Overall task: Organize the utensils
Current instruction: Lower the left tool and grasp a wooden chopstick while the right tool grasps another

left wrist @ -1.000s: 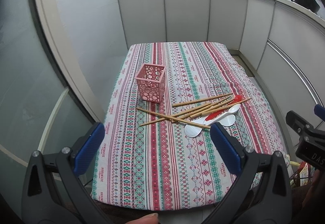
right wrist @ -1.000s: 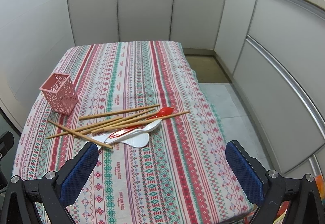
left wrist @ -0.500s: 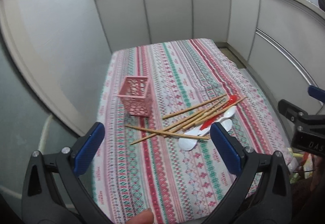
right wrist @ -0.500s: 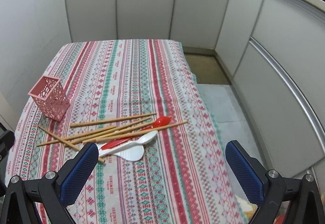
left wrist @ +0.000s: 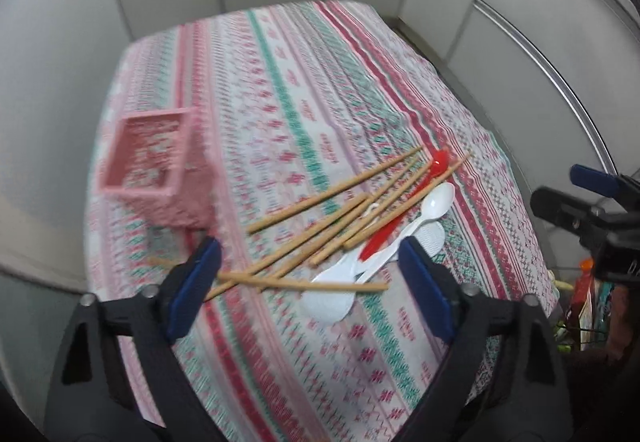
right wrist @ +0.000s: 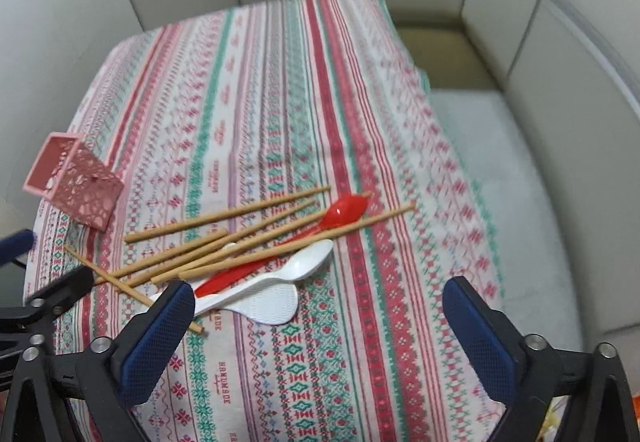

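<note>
Chopsticks (left wrist: 320, 226) piled with spoons (left wrist: 404, 226) mid-table, long axes slanting toward far right corner. We judge left gripper (left wrist: 308, 282) nearer, empty, jaws closing over near ends; right gripper (right wrist: 320, 318) spread wide, empty. Pink holder (left wrist: 156, 161) at left edge.

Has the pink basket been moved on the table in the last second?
No. The basket stands at the same cloth edge, just beyond the chopsticks; only the cameras have shifted closer.

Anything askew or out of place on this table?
Yes: the chopsticks lie crisscrossed in a loose heap over the red spoon and white spoons, all on the cloth beside the pink holder, none visibly in it.
</note>
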{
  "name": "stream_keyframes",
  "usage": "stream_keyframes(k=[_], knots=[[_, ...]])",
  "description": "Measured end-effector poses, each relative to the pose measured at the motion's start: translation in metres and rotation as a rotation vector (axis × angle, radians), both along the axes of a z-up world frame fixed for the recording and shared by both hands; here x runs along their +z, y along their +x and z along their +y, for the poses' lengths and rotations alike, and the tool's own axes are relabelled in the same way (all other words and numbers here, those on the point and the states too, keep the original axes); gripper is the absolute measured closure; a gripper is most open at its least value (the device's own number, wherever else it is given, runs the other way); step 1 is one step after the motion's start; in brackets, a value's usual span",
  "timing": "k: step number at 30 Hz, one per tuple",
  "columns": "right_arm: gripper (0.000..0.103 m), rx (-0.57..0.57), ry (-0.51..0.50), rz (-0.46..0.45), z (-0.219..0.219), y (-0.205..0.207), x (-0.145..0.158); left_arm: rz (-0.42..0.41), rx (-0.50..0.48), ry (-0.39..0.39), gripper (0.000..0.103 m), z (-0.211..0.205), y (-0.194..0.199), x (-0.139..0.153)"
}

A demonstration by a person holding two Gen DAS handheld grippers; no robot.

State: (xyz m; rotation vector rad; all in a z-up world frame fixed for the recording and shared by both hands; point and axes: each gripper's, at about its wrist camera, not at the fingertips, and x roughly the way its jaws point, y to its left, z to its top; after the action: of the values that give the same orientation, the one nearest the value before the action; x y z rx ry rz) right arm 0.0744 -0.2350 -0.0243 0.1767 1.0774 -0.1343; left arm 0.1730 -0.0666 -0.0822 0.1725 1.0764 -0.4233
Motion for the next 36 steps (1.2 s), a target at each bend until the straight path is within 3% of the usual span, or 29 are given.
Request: stream_keyframes(k=[8, 13, 18, 21, 24, 26, 32, 36], knots=[[0.018, -0.093, 0.126, 0.012, -0.045, 0.023, -0.012, 0.047, -0.173, 0.068, 0.055, -0.068, 0.049, -0.044], [0.024, -0.107, 0.116, 0.05, -0.062, 0.039, -0.029, 0.088, -0.28, 0.12, 0.058, -0.106, 0.075, -0.078], [0.033, -0.15, 0.174, 0.109, -0.086, 0.047, -0.059, 0.114, -0.336, 0.137, 0.063, -0.126, 0.089, -0.097], [0.037, -0.179, 0.186, 0.133, -0.095, 0.051, -0.075, 0.094, -0.36, 0.135, 0.065, -0.135, 0.093, -0.097], [0.041, -0.21, 0.221, 0.145, -0.103, 0.057, -0.088, 0.093, -0.369, 0.129, 0.084, -0.141, 0.1, -0.097], [0.043, -0.229, 0.245, 0.15, -0.107, 0.059, -0.094, 0.112, -0.355, 0.106, 0.09, -0.137, 0.105, -0.097], [0.047, -0.266, 0.293, 0.154, -0.109, 0.069, -0.107, 0.093, -0.333, 0.066, 0.093, -0.116, 0.099, -0.078], [0.058, -0.308, 0.335, 0.168, -0.108, 0.076, -0.121, 0.045, -0.307, 0.044, 0.094, -0.098, 0.082, -0.048]])
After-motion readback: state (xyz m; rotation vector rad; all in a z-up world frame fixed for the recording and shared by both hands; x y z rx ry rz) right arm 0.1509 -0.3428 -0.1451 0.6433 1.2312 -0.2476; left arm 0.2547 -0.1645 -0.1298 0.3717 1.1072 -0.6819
